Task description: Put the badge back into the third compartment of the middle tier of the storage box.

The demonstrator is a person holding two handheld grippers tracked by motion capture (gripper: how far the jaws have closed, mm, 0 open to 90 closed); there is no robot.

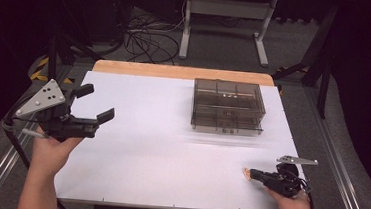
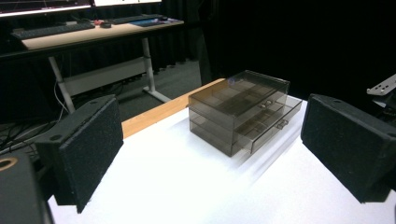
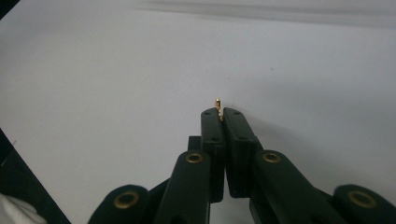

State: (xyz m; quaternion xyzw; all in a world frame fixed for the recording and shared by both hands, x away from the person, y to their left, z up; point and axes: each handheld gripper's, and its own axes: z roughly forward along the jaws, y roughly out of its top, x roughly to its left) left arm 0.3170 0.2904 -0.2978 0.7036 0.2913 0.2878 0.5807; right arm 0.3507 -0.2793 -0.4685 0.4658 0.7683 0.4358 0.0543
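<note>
- We see a white table (image 1: 169,153) with a wooden far edge, standing in a dark room with cables on the floor behind it.
- From the high view, a smoky clear drawer box (image 1: 228,106) sits on the far right part of the table, well apart from both hands.
- The left gripper (image 1: 96,102) hangs over the table's left edge, its jaws spread wide with nothing between them.
- The left gripper view adds what the high view hides: the box's lowest drawer (image 2: 275,125) stands slightly pulled out.
- The right gripper (image 1: 248,173) lies low near the front right corner of the table.
- Its own view shows the jaws pinched together on a small gold piece (image 3: 218,106); we cannot tell what it is.
</note>
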